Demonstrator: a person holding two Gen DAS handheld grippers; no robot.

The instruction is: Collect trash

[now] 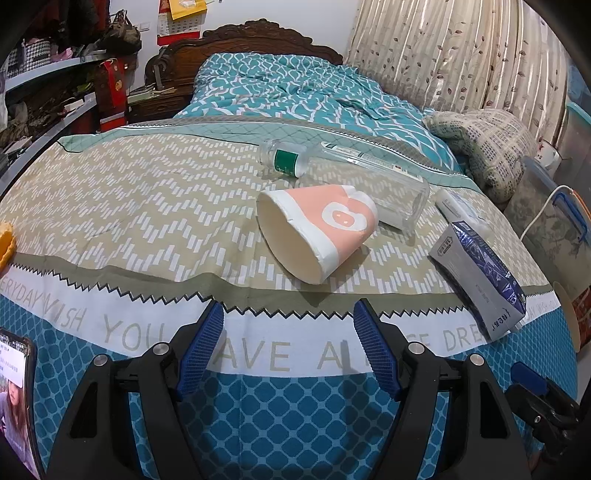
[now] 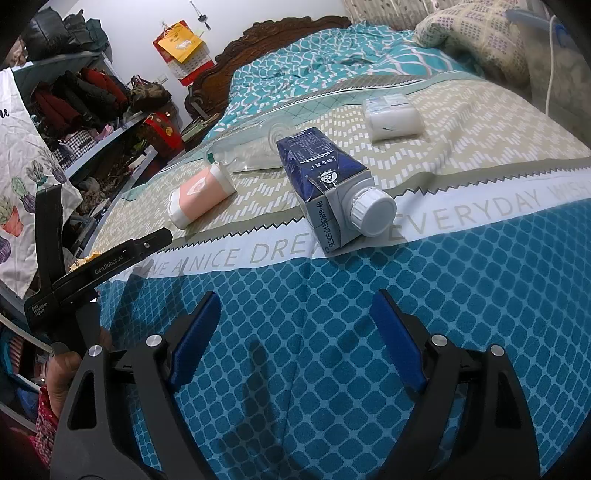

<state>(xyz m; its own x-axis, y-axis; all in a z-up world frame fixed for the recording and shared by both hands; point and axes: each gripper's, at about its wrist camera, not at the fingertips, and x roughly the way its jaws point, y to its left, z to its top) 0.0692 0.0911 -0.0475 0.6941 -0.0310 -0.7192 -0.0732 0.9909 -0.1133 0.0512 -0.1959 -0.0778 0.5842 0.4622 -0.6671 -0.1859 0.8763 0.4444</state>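
Trash lies on the bed. A pink and white paper cup lies on its side, mouth toward me; it also shows in the right wrist view. Behind it lies a clear plastic bottle with a green label and a clear plastic tumbler. A blue and grey carton with a white cap lies to the right, also seen in the left wrist view. A white tissue pack lies farther back. My left gripper is open, short of the cup. My right gripper is open, short of the carton.
The bed cover spans the foreground, a teal quilt and headboard behind. Cluttered shelves stand on the left. A pillow, plastic bins and curtains are on the right. A patterned bag hangs at left.
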